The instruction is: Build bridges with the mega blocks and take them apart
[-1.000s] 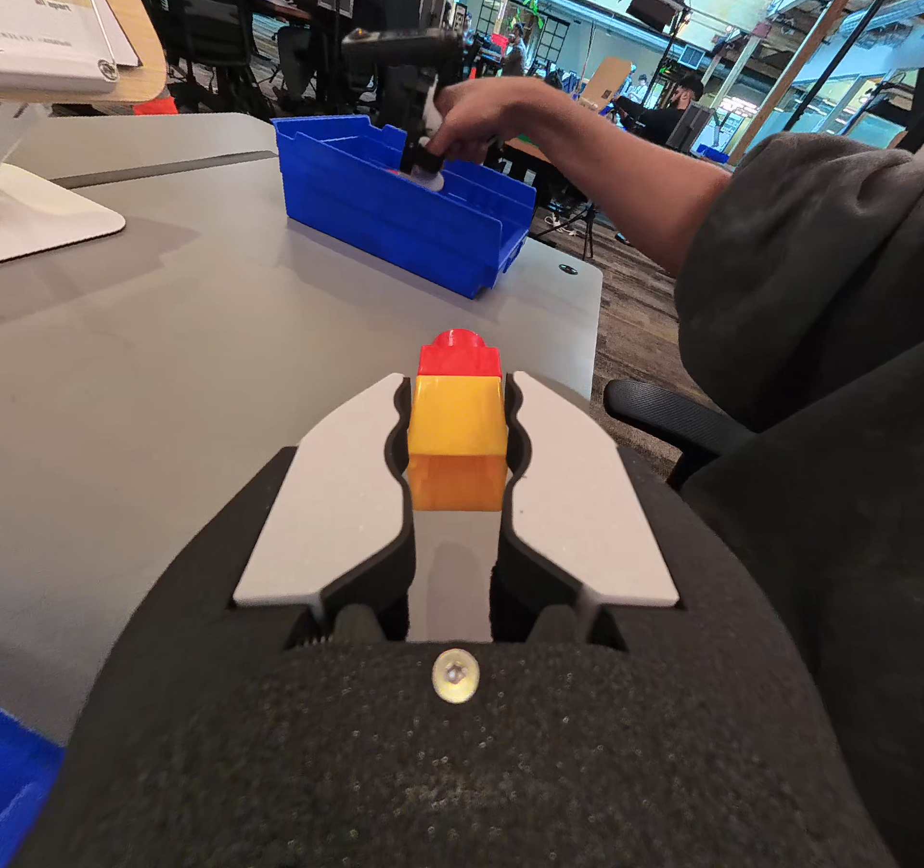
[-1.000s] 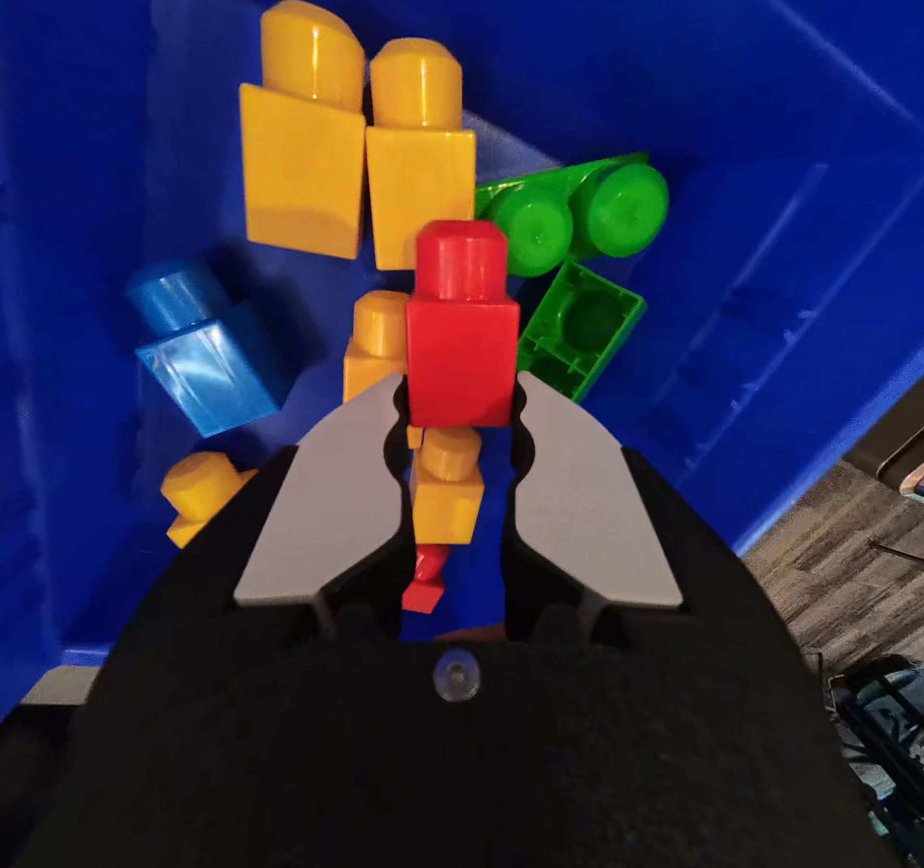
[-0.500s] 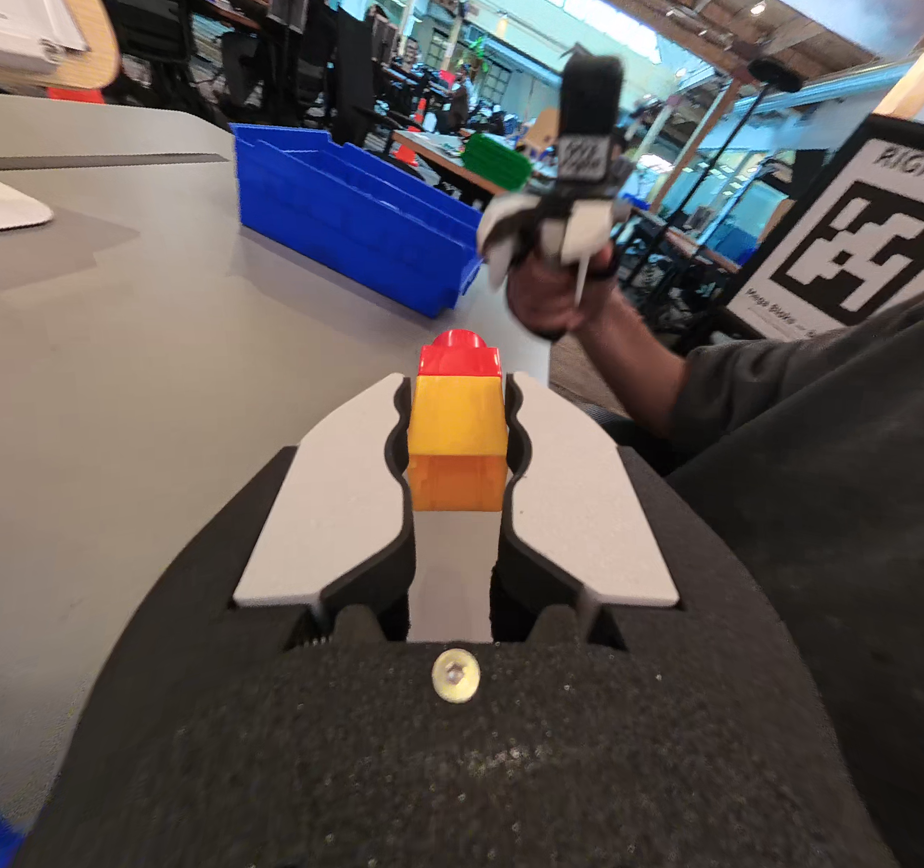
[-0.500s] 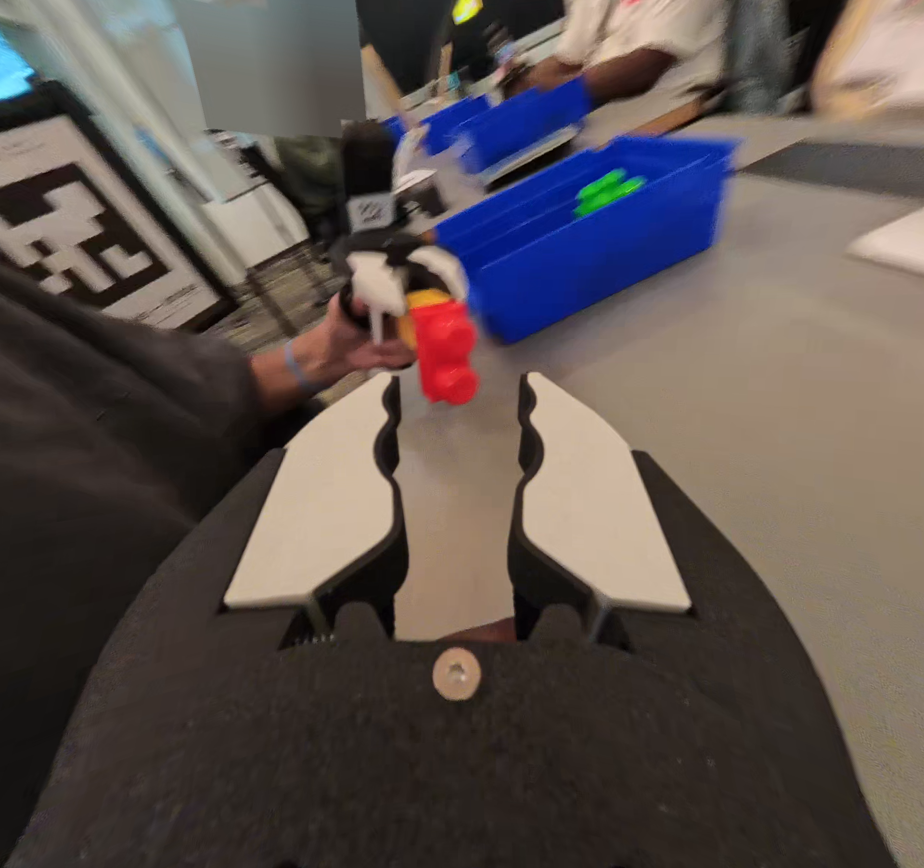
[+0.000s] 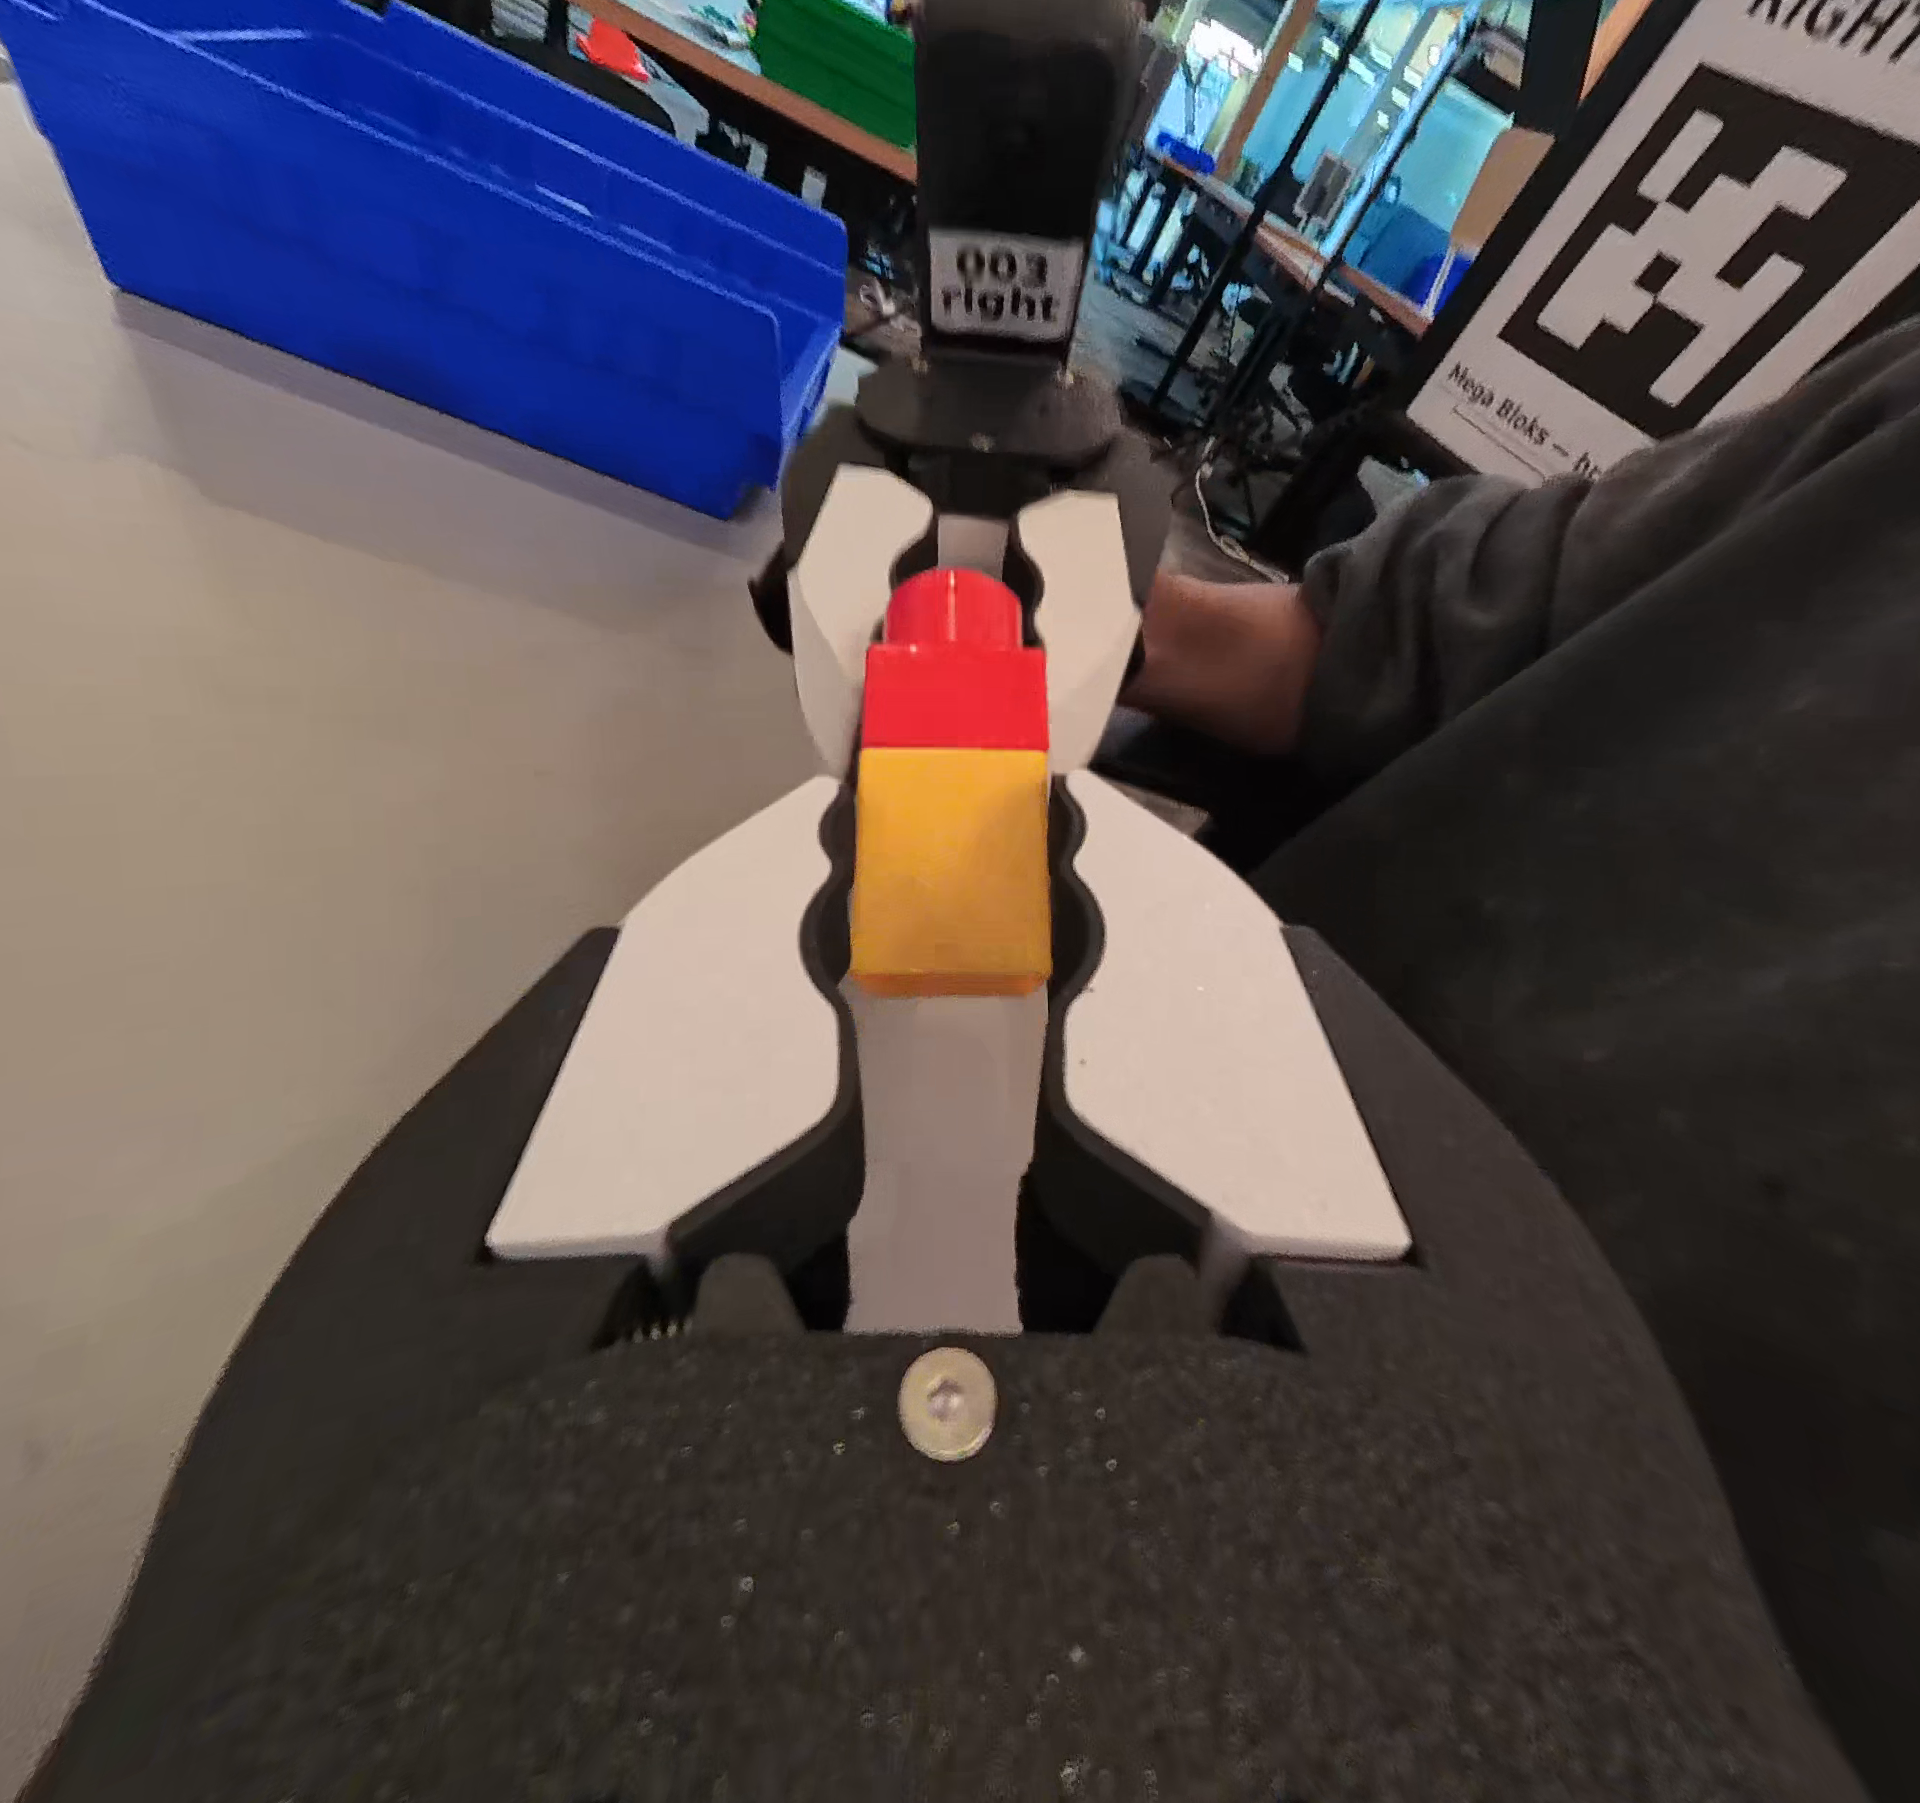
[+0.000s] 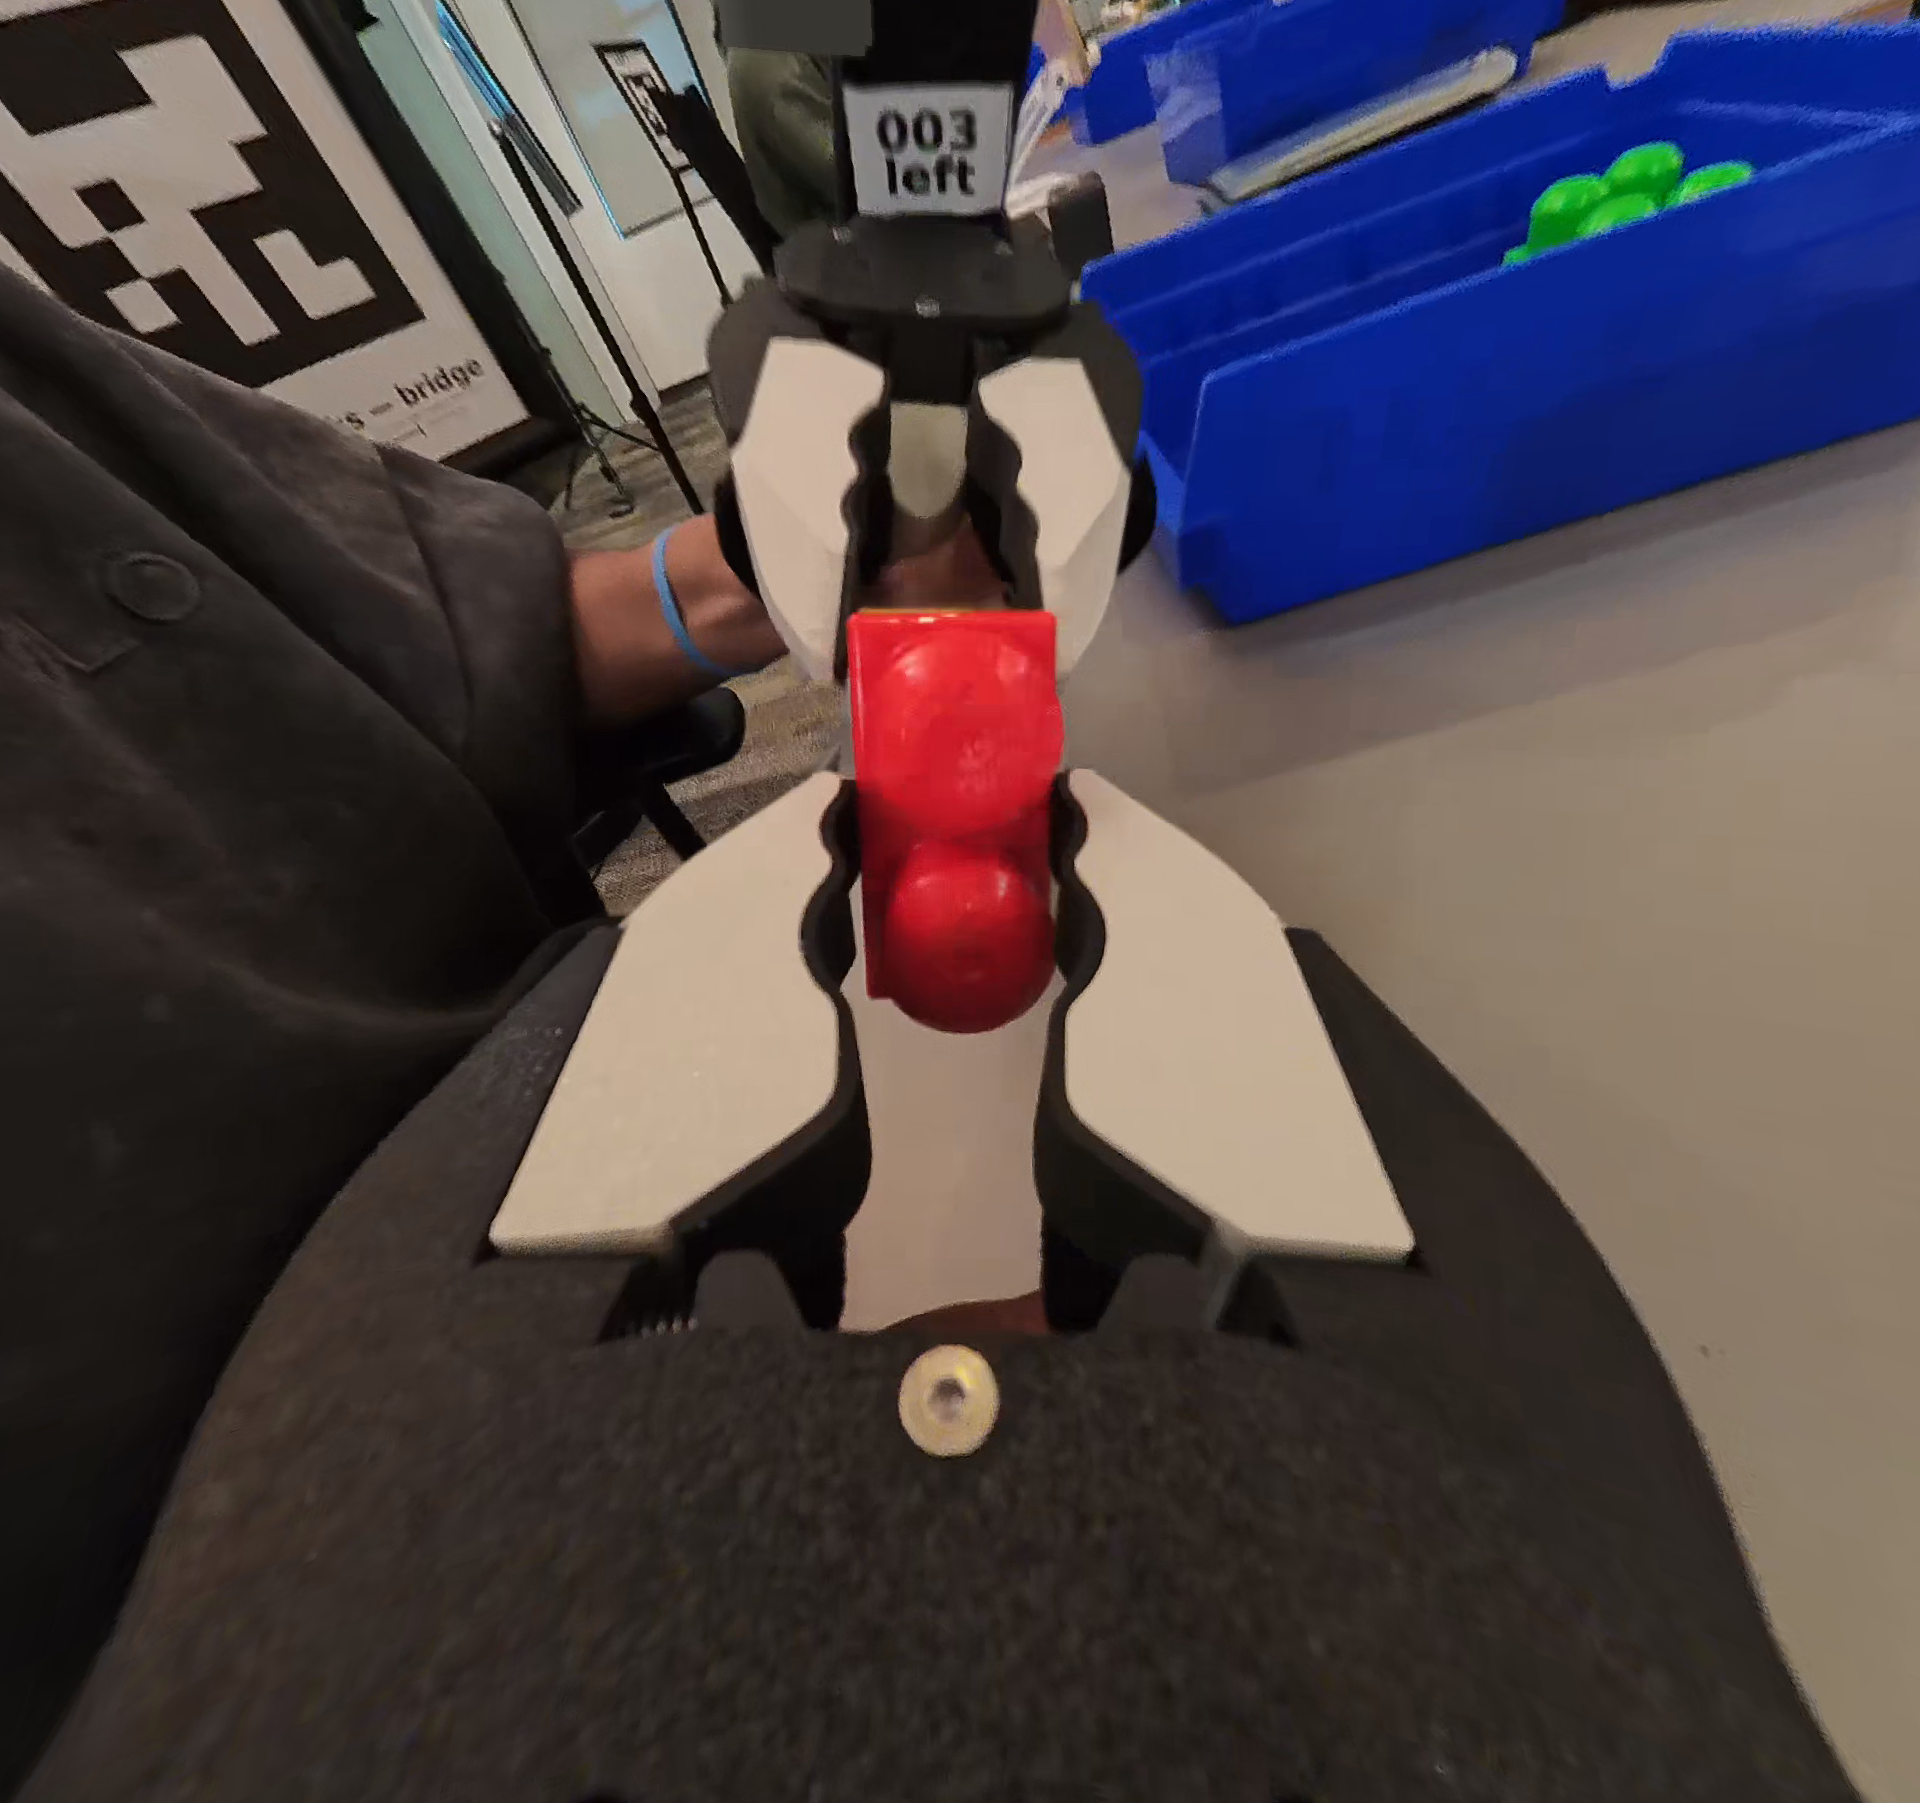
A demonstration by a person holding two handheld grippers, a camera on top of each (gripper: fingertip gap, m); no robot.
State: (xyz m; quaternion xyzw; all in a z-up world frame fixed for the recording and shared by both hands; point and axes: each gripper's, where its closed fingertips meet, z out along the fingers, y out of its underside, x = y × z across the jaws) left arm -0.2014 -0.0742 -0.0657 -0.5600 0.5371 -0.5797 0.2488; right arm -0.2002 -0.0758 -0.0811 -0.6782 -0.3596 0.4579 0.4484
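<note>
My left gripper (image 5: 951, 797) is shut on a yellow block (image 5: 948, 870) and holds it above the table. A red block (image 5: 954, 704) is stacked on the yellow one, its stud pointing away from the left camera. My right gripper (image 5: 958, 740) faces the left one head-on, its fingers pressed on the red block's sides. In the right wrist view my right gripper (image 6: 956, 797) is shut on the red block (image 6: 951, 714), whose stud points toward the camera. The left gripper (image 6: 948, 652) shows just behind it.
A blue bin (image 5: 416, 226) stands on the grey table (image 5: 312, 766) to the left; in the right wrist view the bin (image 6: 1455, 423) holds green blocks (image 6: 1621, 200). A black-and-white marker board (image 5: 1683, 226) stands beyond the table edge. A dark sleeve (image 5: 1558, 818) fills the right. My two grippers' fingertips are within a few centimetres of each other.
My right gripper held a red block over the bin, then showed open and empty. It swung to face the left gripper and closed on the stack's red block. The left grasp is unchanged.
</note>
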